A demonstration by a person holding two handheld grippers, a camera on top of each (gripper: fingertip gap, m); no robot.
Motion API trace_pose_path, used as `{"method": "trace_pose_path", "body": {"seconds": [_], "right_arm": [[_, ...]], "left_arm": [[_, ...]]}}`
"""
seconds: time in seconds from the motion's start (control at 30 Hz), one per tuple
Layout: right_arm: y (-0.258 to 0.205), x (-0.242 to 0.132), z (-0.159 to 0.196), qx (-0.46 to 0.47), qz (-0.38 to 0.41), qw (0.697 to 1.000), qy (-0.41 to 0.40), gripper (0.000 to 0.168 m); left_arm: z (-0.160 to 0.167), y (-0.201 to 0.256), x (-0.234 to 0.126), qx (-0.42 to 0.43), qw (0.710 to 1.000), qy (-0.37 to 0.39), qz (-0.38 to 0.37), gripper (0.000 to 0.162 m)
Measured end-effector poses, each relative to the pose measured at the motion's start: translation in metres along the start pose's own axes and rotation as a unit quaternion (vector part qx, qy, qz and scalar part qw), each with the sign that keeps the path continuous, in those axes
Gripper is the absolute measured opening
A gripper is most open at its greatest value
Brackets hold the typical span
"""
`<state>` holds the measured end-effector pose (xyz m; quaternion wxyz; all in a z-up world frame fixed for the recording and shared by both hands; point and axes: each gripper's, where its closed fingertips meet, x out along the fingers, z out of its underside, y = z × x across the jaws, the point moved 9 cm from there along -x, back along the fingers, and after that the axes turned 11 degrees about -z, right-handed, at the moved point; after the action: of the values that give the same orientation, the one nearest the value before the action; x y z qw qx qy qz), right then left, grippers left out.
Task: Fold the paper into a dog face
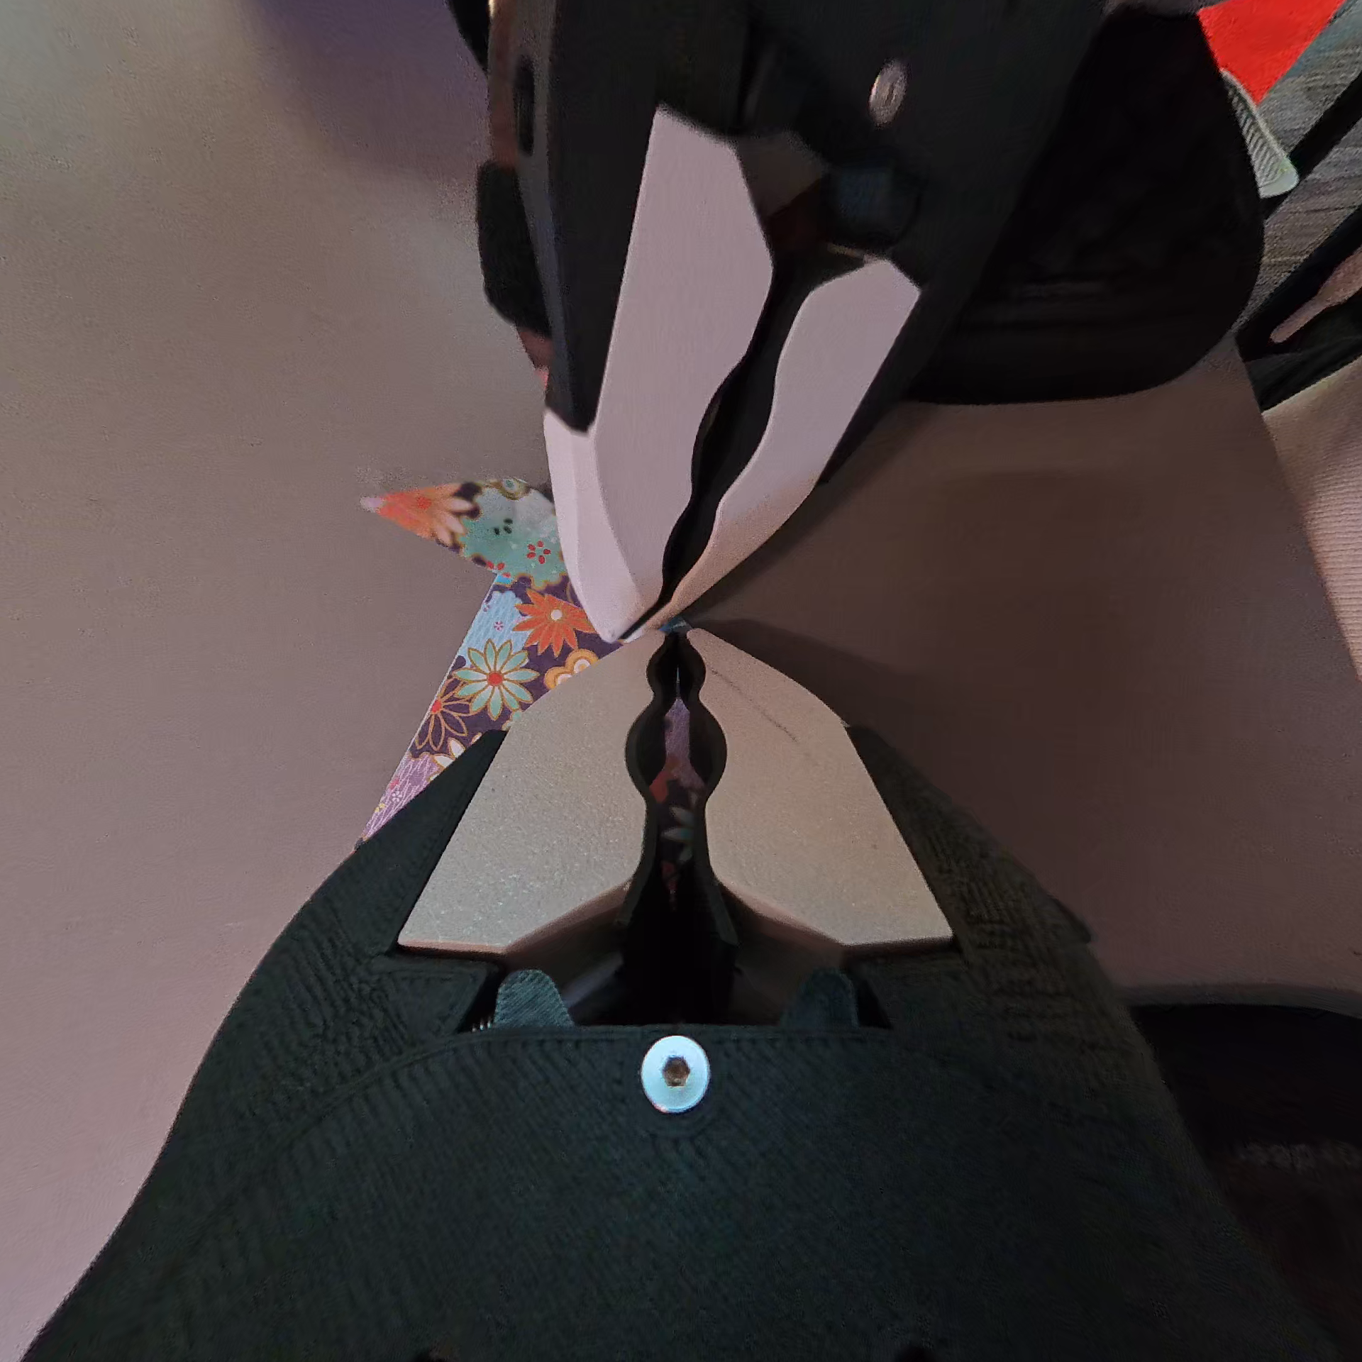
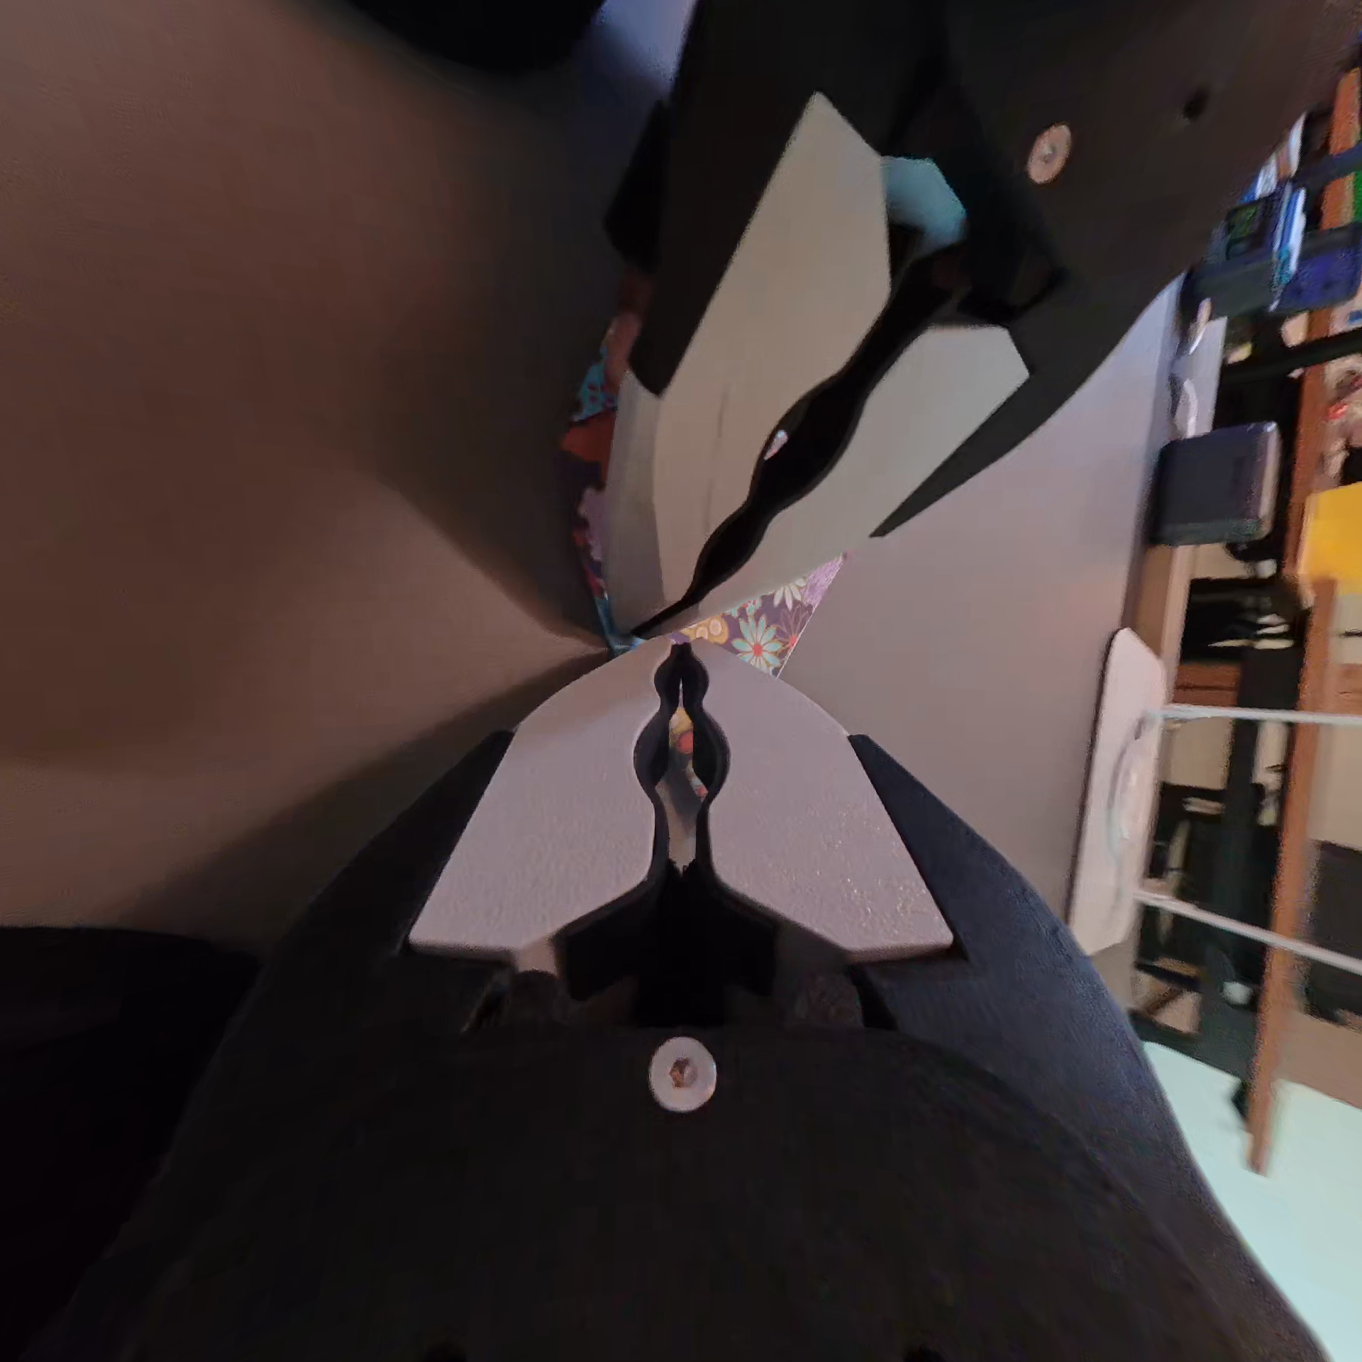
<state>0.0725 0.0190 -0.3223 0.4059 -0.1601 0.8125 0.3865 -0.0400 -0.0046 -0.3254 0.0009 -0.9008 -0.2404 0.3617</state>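
Observation:
The folded floral paper (image 1: 501, 663) lies on the pale table, with a pointed flap to the left. My left gripper (image 1: 674, 643) comes in from below, jaws shut, and patterned paper shows through the gap between its fingers. My right gripper (image 1: 643, 626) comes down from above, also shut, its tips meeting the left gripper's tips at one corner of the paper. In the right wrist view my right gripper (image 2: 678, 650) is shut with paper showing in its gap. The left gripper (image 2: 640, 628) meets it tip to tip, and the paper (image 2: 759, 637) shows behind them. Most of the paper is hidden by the fingers.
The pale table (image 1: 221, 516) spreads to the left of the grippers. In the right wrist view the table's edge (image 2: 1127, 663) runs along the right side. Beyond it stand wooden shelves (image 2: 1312, 516) with boxes, a dark box (image 2: 1216, 483) and a pale floor (image 2: 1290, 1216). The grippers are tip to tip, or close to it.

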Motion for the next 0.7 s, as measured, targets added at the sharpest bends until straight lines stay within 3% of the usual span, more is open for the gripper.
{"method": "trace_pose_path", "body": {"seconds": [0.27,0.43,0.57,0.7], "right_arm": [[-0.016,-0.002,0.009,-0.218,0.083,0.971,-0.046,0.0],[-0.004,-0.011,0.045,-0.176,0.116,0.967,-0.144,0.0],[-0.008,-0.014,0.011,-0.169,0.122,0.977,-0.037,0.0],[-0.018,0.002,-0.002,-0.228,0.097,0.966,-0.071,0.0]], "left_arm": [[0.0,0.001,0.0,0.009,1.0,0.002,-0.006,0.001],[0.0,0.001,0.0,0.005,1.0,0.001,-0.003,0.001],[0.0,0.0,0.0,0.0,1.0,0.0,0.002,0.001],[0.0,0.001,0.0,0.005,1.0,0.001,-0.002,0.001]]}}
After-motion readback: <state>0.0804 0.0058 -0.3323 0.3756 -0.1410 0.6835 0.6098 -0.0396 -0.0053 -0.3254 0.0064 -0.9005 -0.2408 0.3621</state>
